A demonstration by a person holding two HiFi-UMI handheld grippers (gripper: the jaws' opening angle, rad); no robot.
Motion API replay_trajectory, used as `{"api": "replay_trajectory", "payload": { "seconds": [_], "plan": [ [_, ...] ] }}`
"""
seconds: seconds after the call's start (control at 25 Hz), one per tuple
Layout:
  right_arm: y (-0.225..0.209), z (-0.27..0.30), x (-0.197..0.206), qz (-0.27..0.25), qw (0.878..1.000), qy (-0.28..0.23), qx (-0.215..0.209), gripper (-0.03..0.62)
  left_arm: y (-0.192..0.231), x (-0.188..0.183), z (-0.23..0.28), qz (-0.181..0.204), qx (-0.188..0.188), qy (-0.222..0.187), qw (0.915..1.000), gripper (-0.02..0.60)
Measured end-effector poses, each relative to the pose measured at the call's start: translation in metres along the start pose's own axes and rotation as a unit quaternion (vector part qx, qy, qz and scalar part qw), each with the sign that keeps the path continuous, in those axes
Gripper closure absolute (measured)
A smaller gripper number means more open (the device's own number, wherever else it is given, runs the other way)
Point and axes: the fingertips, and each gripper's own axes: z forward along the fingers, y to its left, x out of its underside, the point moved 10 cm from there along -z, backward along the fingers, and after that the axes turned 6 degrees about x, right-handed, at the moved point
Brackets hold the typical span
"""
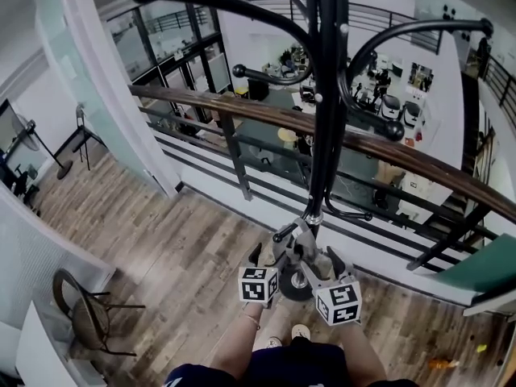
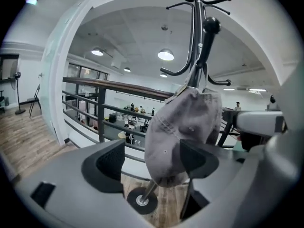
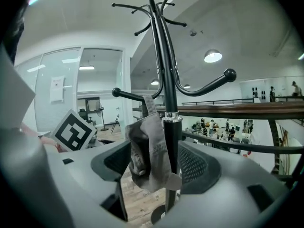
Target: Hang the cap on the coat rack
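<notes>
A grey cap (image 2: 183, 132) hangs from a low hook of the black coat rack (image 2: 195, 32), its crown drooping beside the pole. My left gripper (image 2: 152, 163) is open, its jaws standing wide on either side of the cap without pressing it. My right gripper (image 3: 156, 167) is also open, with the cap (image 3: 149, 146) and the rack pole (image 3: 164, 80) between its jaws. In the head view both grippers, left (image 1: 270, 258) and right (image 1: 326, 263), sit low against the rack (image 1: 326, 95), near the cap (image 1: 300, 244).
The rack's round base (image 2: 141, 201) stands on a wood floor close to a balcony railing with a wooden handrail (image 1: 242, 107); an atrium lies beyond it. A chair (image 1: 81, 309) stands at the left. The person's feet (image 1: 300, 331) are just behind the base.
</notes>
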Motion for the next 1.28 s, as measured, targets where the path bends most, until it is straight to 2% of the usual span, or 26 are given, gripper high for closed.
{"api": "replay_trajectory", "payload": {
  "seconds": [0.16,0.32,0.4,0.64,0.8,0.88,0.96,1.08,1.16,1.24,1.28],
  "plan": [
    [0.003,-0.009,0.005,-0.026,1.000,0.004,0.001,0.286,-0.001,0.006,-0.022,-0.012,0.037,-0.038,0.9985,0.230],
    [0.005,-0.027,0.015,-0.023,1.000,-0.006,0.005,0.286,-0.010,0.016,-0.052,-0.014,0.063,-0.065,0.9958,0.236],
    [0.003,-0.037,0.022,-0.024,1.000,-0.004,0.017,0.286,-0.016,0.019,-0.067,-0.011,0.061,-0.081,0.9948,0.236],
    [0.001,-0.060,0.053,-0.026,0.998,0.034,0.047,0.284,-0.026,0.047,-0.107,0.036,0.038,-0.097,0.9939,0.236],
    [0.003,-0.070,0.062,-0.033,0.997,0.041,0.052,0.284,-0.029,0.060,-0.121,0.032,0.027,-0.081,0.9959,0.236],
    [0.004,-0.073,0.063,-0.037,0.997,0.037,0.050,0.283,-0.029,0.062,-0.122,0.025,0.041,-0.091,0.9947,0.239],
    [0.006,-0.074,0.061,-0.043,0.998,0.029,0.046,0.305,-0.031,0.059,-0.124,0.021,0.063,-0.111,0.9916,0.285],
    [0.009,-0.076,0.056,-0.045,0.998,0.018,0.045,0.429,-0.035,0.053,-0.127,0.031,0.067,-0.127,0.9892,0.388],
    [0.011,-0.077,0.054,-0.024,0.999,0.002,0.043,0.526,-0.036,0.050,-0.131,0.029,0.063,-0.136,0.9882,0.453],
    [0.011,-0.077,0.051,-0.003,0.999,-0.014,0.038,0.565,-0.038,0.049,-0.132,0.016,0.064,-0.152,0.9862,0.542],
    [0.011,-0.077,0.050,-0.001,0.999,-0.016,0.035,0.584,-0.039,0.049,-0.131,0.013,0.067,-0.156,0.9854,0.564]
  ]
}}
